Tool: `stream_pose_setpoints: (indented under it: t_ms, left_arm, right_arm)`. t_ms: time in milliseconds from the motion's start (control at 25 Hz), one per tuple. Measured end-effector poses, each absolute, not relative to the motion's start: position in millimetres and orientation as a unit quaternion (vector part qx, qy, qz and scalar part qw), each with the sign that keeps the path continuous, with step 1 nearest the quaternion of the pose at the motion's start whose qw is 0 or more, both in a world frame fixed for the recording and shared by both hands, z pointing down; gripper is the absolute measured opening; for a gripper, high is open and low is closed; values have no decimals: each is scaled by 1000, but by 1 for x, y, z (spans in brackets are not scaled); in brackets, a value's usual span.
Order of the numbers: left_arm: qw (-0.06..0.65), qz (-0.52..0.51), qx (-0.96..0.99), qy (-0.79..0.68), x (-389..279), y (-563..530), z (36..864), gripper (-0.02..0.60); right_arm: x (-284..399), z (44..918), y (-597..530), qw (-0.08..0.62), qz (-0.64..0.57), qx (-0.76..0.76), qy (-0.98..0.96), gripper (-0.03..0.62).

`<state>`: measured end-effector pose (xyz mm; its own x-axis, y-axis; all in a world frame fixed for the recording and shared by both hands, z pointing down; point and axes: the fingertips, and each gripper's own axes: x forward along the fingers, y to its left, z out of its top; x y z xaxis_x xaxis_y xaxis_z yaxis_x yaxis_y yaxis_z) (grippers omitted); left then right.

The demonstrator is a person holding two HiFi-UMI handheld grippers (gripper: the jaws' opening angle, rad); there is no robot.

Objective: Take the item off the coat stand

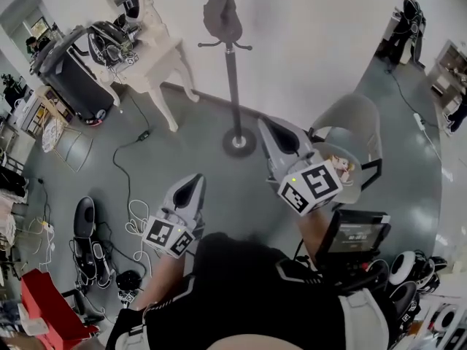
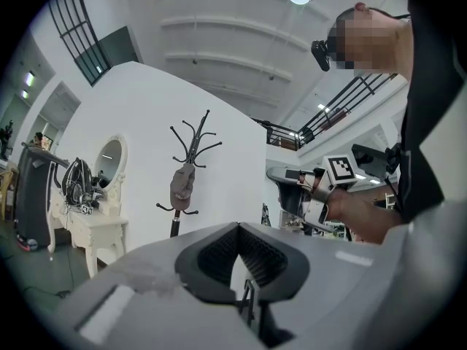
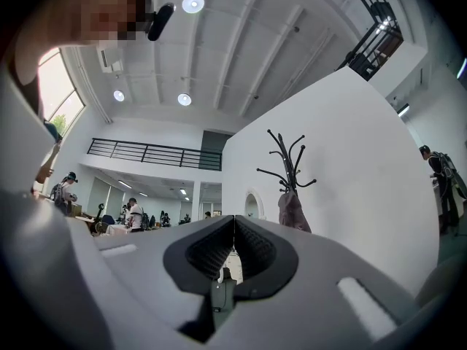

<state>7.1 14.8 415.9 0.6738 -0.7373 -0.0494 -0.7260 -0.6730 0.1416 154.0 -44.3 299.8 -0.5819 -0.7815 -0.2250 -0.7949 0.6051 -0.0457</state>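
The item (image 1: 222, 17), grey-brown and seemingly a cap, hangs high on the coat stand (image 1: 233, 86) at the top centre of the head view, well apart from both grippers. The left gripper (image 1: 194, 181) and right gripper (image 1: 264, 122) each have their jaws together on nothing, so 1 must open before reaching, then lift the item off its hook without tipping the stand. Cables (image 1: 131, 195) trail over the grey floor (image 1: 219, 188) at lower left; a white dressing table (image 1: 157, 57) stands upper left.
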Motion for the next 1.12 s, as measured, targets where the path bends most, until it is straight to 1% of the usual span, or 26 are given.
stream_pose_setpoints:
  t_ms: [280,840,1120]
  left_arm:
    - [61,-46,919,-387,-2,-7,419,8]
    - [61,-54,931,-356,-47,-92,414,8]
    - [66,-59,940,-330,-57,-125,416,8]
  right_arm:
    - [140,304,-74,106,23,-444,890,11]
    - [100,304,-151,94,22,-474,875,11]
    - [88,303,-178,85,28,-493,866,12]
